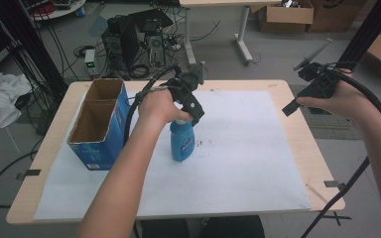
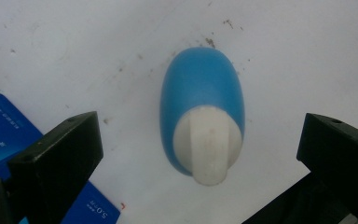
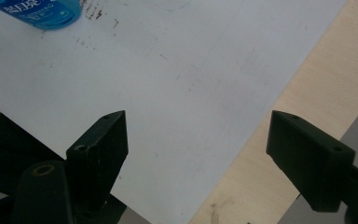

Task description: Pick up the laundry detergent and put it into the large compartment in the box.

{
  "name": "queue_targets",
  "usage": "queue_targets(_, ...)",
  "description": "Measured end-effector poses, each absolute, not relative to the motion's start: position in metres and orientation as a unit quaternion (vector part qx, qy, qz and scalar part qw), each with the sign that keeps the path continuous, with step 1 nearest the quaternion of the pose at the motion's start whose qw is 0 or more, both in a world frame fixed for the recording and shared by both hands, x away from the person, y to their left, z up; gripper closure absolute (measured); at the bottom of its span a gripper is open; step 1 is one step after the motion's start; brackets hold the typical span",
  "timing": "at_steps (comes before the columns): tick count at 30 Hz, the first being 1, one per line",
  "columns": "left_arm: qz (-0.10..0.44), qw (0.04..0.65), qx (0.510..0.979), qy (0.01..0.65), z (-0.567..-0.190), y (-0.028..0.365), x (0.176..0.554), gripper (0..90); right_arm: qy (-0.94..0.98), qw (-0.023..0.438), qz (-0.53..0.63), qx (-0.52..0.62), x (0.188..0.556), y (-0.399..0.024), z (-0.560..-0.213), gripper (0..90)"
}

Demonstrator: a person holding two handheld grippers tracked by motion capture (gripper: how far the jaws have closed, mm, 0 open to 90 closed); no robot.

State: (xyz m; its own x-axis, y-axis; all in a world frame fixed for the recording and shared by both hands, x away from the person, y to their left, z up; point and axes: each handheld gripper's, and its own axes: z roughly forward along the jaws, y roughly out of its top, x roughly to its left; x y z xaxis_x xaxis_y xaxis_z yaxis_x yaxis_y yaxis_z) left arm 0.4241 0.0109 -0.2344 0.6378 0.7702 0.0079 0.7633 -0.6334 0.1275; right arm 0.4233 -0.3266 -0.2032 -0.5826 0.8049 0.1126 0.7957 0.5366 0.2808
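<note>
black jaws of my left hand-held gripper (image 2: 200, 154) rose closest to the lens in the left gripper view, spread wide apart with the blue bottle (image 2: 202, 105) standing directly between and below them. i had the gripper pointed straight down over the bottle's white cap (image 2: 208, 148), so that the jaws straddled the cap without touching it; from that stance i judged a short descent and a squeeze would take the neck cleanly. the bottle stood upright on the white paper sheet (image 1: 248, 148) covering the desk (image 1: 297, 124), near the middle of it, just right of the open blue cardboard box (image 1: 99, 124). keeping the box that close made sense to me if the bottle was meant to go into one of its two open compartments, though i could not be sure of that.

my right hand-held gripper (image 1: 310, 89) hung above the far right edge of the desk, well apart from the bottle, its jaws likewise apart and holding nothing; in the right gripper view they framed bare paper and a strip of wood. i took it as parked out of the way, so the left arm had room to work. small dark specks dotted the paper near the bottle.
</note>
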Motion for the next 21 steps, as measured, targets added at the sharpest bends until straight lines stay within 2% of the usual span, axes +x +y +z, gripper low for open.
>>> queue_targets(21,0.021,0.030,0.907,0.420,-0.266,0.005,0.427,0.8,0.877,0.014,0.149,0.457,0.426,-0.326,-0.209,21.0)
